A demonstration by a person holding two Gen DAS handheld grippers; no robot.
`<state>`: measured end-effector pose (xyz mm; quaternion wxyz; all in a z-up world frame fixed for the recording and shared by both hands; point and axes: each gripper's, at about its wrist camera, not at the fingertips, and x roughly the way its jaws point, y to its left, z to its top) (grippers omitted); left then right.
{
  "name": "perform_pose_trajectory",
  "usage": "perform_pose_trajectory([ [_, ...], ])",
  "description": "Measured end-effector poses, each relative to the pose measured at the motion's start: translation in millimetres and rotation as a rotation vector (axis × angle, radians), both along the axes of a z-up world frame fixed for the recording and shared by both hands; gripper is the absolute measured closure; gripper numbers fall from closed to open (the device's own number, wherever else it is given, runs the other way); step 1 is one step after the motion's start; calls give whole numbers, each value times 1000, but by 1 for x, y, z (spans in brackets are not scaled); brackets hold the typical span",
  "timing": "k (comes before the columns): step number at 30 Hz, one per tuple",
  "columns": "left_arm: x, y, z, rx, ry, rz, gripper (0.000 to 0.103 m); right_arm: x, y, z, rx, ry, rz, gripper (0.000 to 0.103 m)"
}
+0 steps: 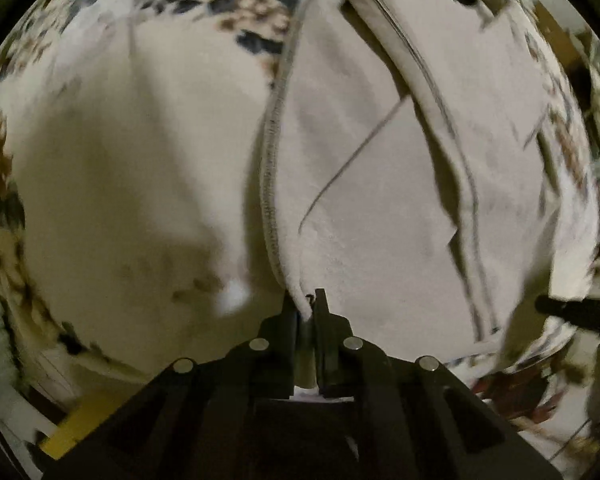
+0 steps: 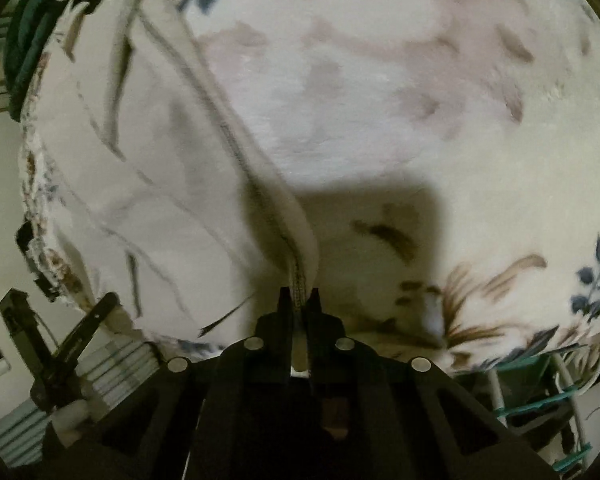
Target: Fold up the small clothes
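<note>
A small pale beige garment with a stitched hem lies over a floral blanket. My left gripper is shut on the garment's hemmed edge, which rises from between the fingers. In the right wrist view the same garment spreads to the left, and my right gripper is shut on its ribbed hem. The left gripper shows at the lower left of the right wrist view, holding another corner. The right gripper shows at the right edge of the left wrist view.
The floral blanket covers the whole surface under the garment. A yellow object lies beyond the blanket's lower left edge. A white wire rack with green bands stands at the lower right. Dark green cloth is at the upper left.
</note>
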<state>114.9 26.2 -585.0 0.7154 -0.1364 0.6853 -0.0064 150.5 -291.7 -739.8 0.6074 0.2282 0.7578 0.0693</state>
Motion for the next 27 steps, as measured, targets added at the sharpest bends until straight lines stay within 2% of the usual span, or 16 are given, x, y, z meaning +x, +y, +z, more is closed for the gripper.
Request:
perform_pose_trajectory([
  [4,16,23,28,-100,-5,117,98,4,-8,25,106,-3,-67,98],
  [7,41,30,48,-160,-35,157,98,21,-17,47,173,-27,-117,98],
  [11,98,44,62,-199,-126,184,98,74,-35,73,239,-97,-184,98],
  [14,153,58,72,-180,-216,204,99,121,-47,84,245,-171,-242,98],
  [17,189,67,75,-213,-281,252,97,164,-53,81,239,-228,-299,98],
  [19,206,78,75,-221,-298,290,95,186,-56,74,252,-224,-349,92],
  [20,208,84,75,-231,-302,308,88,192,-59,71,257,-221,-358,87],
  [21,206,90,75,-236,-307,323,82,197,-56,72,246,-225,-362,71],
  [22,204,94,74,-239,-313,333,66,197,-59,75,229,-246,-356,51],
  [23,198,97,72,-239,-316,337,46,196,-60,78,216,-262,-346,44],
  [24,192,99,69,-230,-315,335,41,194,-62,82,189,-285,-324,39],
  [27,187,90,51,-207,-252,286,40,192,-62,87,112,-313,-242,39],
])
